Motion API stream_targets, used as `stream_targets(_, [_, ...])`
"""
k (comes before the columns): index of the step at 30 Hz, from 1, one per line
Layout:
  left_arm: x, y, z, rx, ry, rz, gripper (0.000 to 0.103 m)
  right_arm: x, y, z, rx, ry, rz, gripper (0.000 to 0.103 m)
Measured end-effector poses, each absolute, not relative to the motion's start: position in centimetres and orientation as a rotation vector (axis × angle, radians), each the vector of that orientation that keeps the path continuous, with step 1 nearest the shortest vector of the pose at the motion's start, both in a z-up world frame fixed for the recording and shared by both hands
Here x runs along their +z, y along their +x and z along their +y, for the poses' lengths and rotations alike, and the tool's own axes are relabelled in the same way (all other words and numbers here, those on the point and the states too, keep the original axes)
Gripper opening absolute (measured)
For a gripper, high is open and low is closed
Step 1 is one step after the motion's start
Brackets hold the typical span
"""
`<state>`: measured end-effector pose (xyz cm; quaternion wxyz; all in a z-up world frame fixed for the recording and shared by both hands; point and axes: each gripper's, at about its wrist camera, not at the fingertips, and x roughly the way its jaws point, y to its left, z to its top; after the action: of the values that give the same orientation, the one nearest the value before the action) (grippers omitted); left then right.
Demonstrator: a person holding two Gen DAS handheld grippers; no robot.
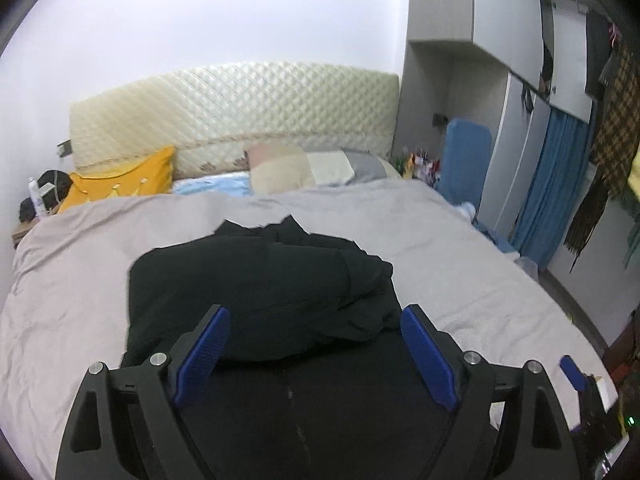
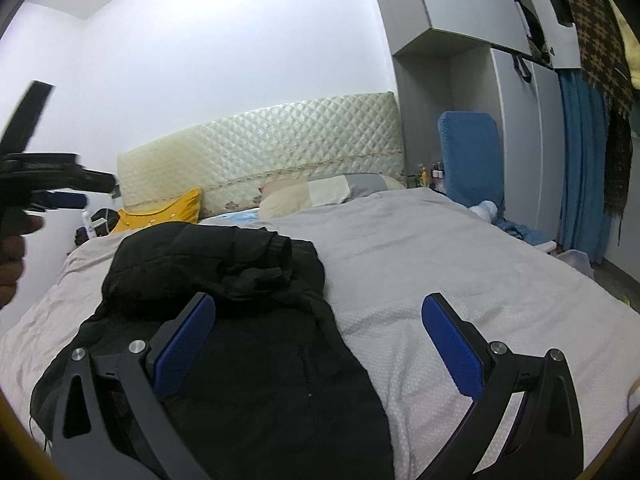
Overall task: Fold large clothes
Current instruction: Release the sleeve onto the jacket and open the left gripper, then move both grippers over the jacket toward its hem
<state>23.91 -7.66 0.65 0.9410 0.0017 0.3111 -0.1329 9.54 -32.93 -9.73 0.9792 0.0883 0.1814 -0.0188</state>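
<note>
A large black garment (image 1: 256,280) lies on the grey bedspread (image 1: 440,240), partly folded, with a bunched part on top toward the headboard. My left gripper (image 1: 315,316) is open and empty, held above the garment's near part. In the right wrist view the garment (image 2: 240,320) lies at the left, with an elastic cuff showing on its far side. My right gripper (image 2: 318,308) is open and empty above the garment's right edge and the bedspread (image 2: 460,280). The left gripper (image 2: 60,196) also shows at the left edge of the right wrist view.
A quilted cream headboard (image 1: 240,108), a yellow cushion (image 1: 128,184) and pillows (image 1: 304,168) are at the bed's far end. A blue chair (image 2: 470,156), grey wardrobes (image 2: 520,120), a blue curtain (image 2: 580,160) and hanging clothes stand to the right. A cluttered nightstand (image 1: 40,204) is at the far left.
</note>
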Motion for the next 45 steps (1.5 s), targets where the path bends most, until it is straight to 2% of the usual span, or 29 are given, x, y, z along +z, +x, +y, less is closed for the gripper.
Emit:
stream_targets(6, [1.2, 18.7, -3.4, -0.22, -0.017, 0.58, 0.087, -9.5, 9.1, -31.5, 0.001, 0.163, 0.393, 0.103])
stream_targets(13, [-1.0, 14.1, 1.0, -0.198, -0.096, 0.567, 0.087, -9.6, 7.0, -30.3, 0.068, 0.178, 0.474, 0.103])
stream_targets(16, [-2.0, 13.5, 2.9, -0.192, -0.161, 0.593, 0.087, -9.4, 5.9, -30.0, 0.106, 0.219, 0.49, 0.103])
stream_targets(28, [-7.8, 11.9, 6.0, -0.07, -0.109, 0.664, 0.087, -10.2, 5.2, -27.2, 0.181, 0.145, 0.585, 0.103])
stream_targets(36, [-12.0, 13.6, 7.4, -0.051, -0.128, 0.778, 0.087, -11.4, 9.0, -29.9, 0.194, 0.202, 0.752, 0.103])
stream_targets(41, [-13.7, 14.4, 8.1, -0.051, -0.142, 0.831, 0.087, -13.4, 11.5, -31.1, 0.096, 0.119, 0.901, 0.103])
stream_targets(45, [-15.1, 14.8, 8.8, -0.058, -0.19, 0.894, 0.087, -16.0, 12.7, -32.8, 0.116, 0.245, 1.007, 0.103])
